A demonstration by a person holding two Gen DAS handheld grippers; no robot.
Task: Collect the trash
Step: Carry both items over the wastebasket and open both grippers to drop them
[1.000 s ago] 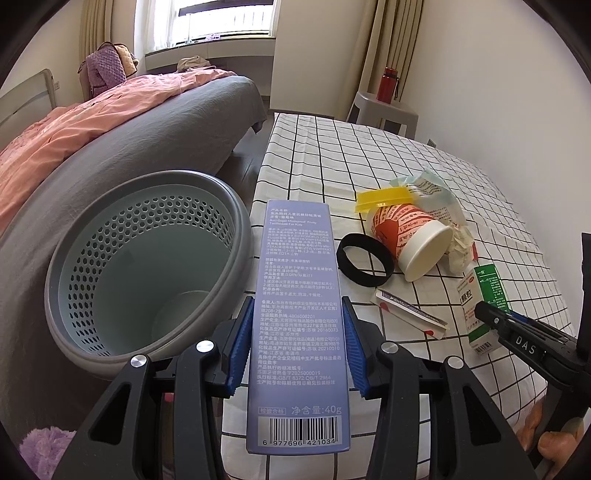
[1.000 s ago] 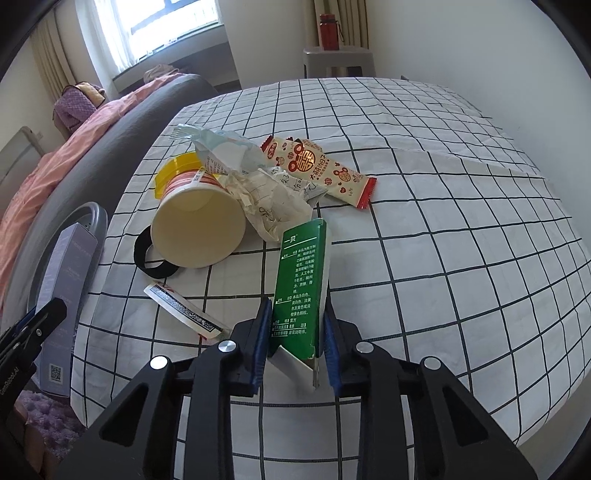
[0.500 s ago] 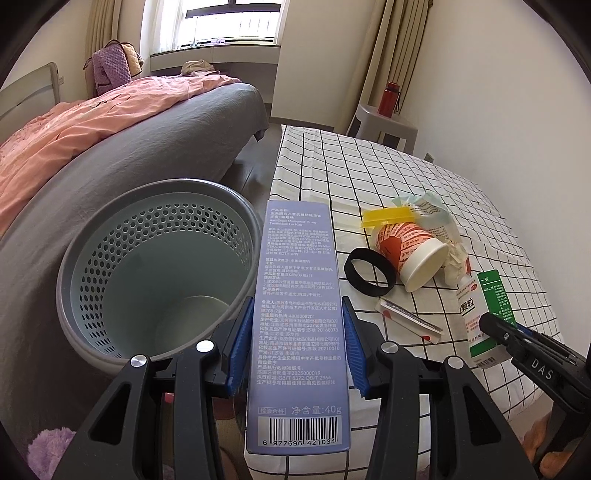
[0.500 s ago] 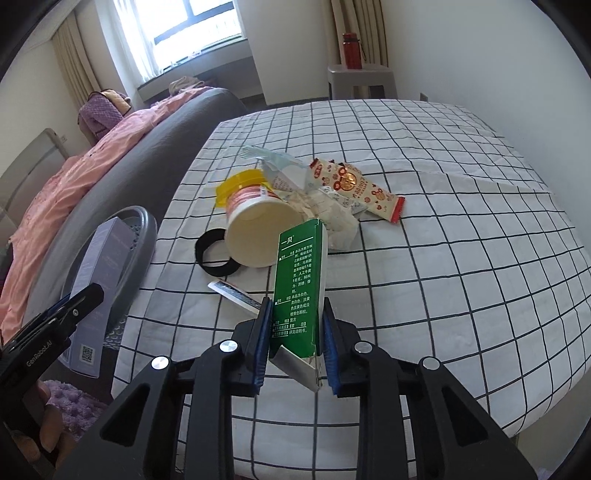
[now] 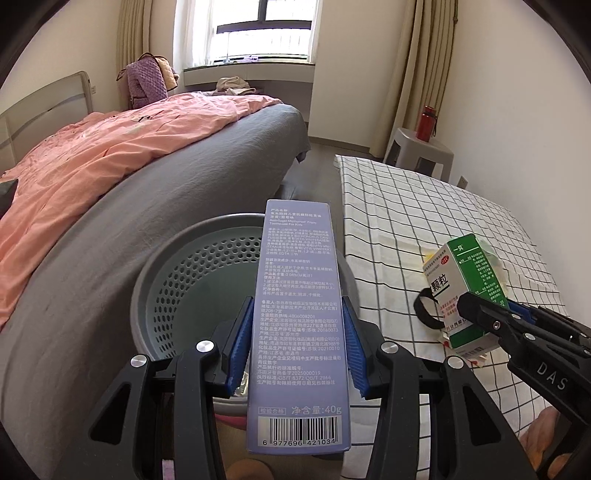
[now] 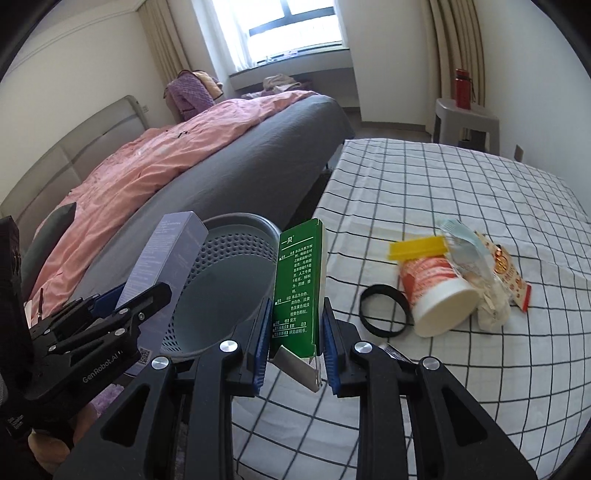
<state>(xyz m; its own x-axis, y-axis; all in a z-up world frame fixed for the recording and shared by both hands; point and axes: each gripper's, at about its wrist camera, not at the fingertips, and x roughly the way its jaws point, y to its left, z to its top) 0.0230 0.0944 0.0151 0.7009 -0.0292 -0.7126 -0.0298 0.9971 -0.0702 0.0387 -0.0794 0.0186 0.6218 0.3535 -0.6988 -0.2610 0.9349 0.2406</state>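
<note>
Currently held: long lavender cardboard toothpaste box (image 5: pixel 298 325), left gripper (image 5: pixel 293 345) fingers clamped on it, above the grey perforated plastic bin (image 5: pixel 192 280). Green-and-white medicine carton (image 6: pixel 298 286) clamped in the right gripper (image 6: pixel 295 349), beside the rim. Advice: centre each over the opening before releasing.

Home bedroom, bed (image 5: pixel 155 173) with pink duvet (image 5: pixel 92 155), curtained window (image 5: pixel 266 33), apparently a checked-cloth table (image 6: pixel 461 192)

The left tongs (image 5: pixel 293 345) clamp a lavender toothpaste box (image 5: pixel 298 325) above the perforated grey bin (image 5: pixel 177 280), while the right tongs (image 5: pixel 480 314) grip a green-and-white medicine box (image 5: pixel 463 284) over the checked worktop (image 5: pixel 406 206).
</note>
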